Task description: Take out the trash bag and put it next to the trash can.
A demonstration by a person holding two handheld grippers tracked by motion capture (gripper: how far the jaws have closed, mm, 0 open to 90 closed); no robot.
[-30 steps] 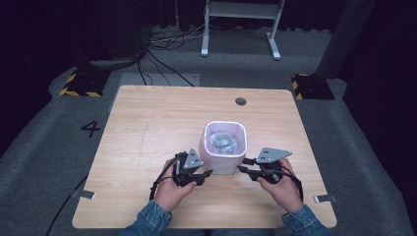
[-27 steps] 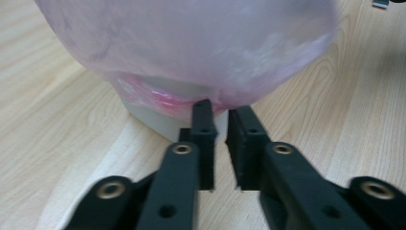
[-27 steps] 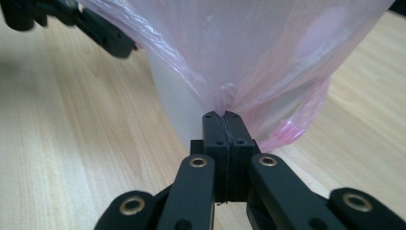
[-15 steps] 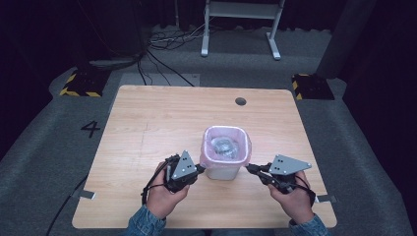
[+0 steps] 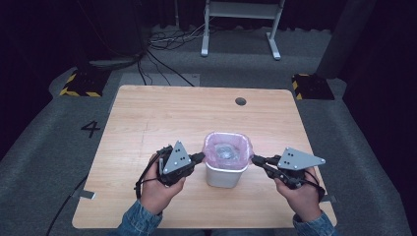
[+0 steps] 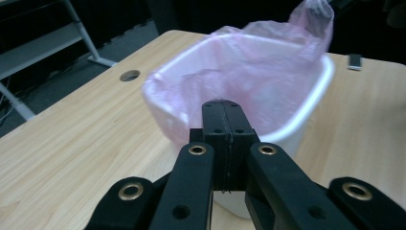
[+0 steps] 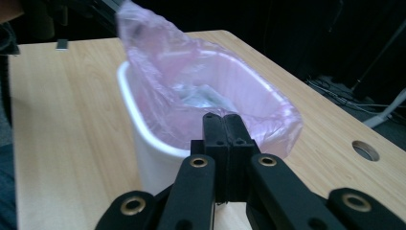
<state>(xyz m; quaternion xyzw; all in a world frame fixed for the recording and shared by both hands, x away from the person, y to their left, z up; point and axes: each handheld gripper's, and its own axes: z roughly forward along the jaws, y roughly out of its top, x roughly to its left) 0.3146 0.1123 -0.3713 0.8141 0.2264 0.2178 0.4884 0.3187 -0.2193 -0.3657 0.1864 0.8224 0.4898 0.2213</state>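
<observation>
A white bin [image 5: 223,175] lined with a pink bag [image 5: 215,143] stands near the table's front middle. Crumpled pale waste [image 5: 226,150] lies inside it. My left gripper [image 5: 200,158] is at the bin's left rim, its jaws pressed together on the bag's overhanging edge [image 6: 167,127]. At the right rim, my right gripper [image 5: 254,159] is likewise shut on the bag's hem [image 7: 282,136]. The far corner of the bag [image 6: 316,14] sticks up loose above the rim. The waste [image 7: 203,98] also shows in the right gripper view.
The wooden table [image 5: 162,118] has a cable hole [image 5: 240,101] at the back right. Its front edge lies just behind the person's hands. Tape marks [image 5: 88,195] sit at the front corners. A metal stand [image 5: 241,29] and cables are on the floor beyond.
The bin has slid a little toward the table's front edge. Both hands drew back and swung outward, with the jaw tips staying at the bin's two sides.
</observation>
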